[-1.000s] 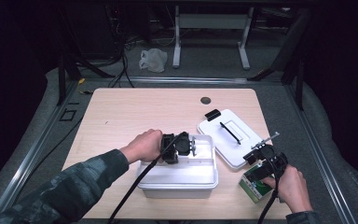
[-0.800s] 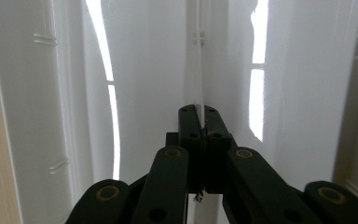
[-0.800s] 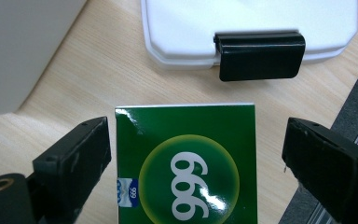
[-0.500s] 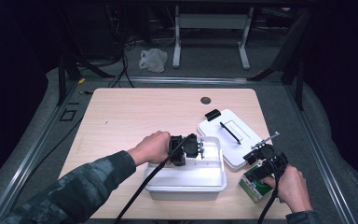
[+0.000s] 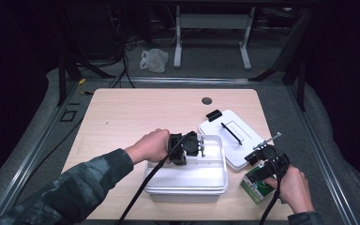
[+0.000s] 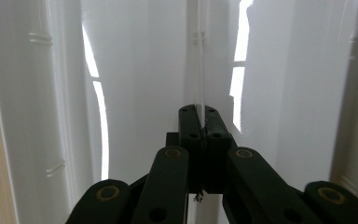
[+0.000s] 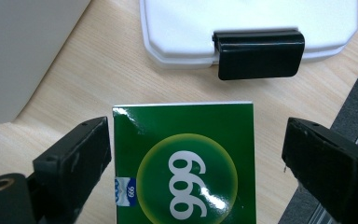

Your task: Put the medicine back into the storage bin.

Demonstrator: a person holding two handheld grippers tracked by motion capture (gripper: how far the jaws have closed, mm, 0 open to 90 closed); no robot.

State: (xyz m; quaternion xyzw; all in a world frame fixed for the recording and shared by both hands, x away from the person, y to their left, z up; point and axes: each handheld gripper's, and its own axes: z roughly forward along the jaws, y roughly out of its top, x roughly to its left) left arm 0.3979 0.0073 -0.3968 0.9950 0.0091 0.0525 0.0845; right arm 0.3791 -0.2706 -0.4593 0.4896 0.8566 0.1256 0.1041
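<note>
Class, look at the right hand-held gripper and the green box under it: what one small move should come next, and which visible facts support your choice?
Probably close the right hand-held gripper on the green box. Its jaws stand open on either side of the box, the left one nearly touching, the right one apart. The left hand-held gripper is shut on the wall of the white bin, holding it beside the box, and the lid lies off.

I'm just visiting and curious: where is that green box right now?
In the high view, the green box lies at the table's near right corner, between the right gripper's open jaws.
</note>
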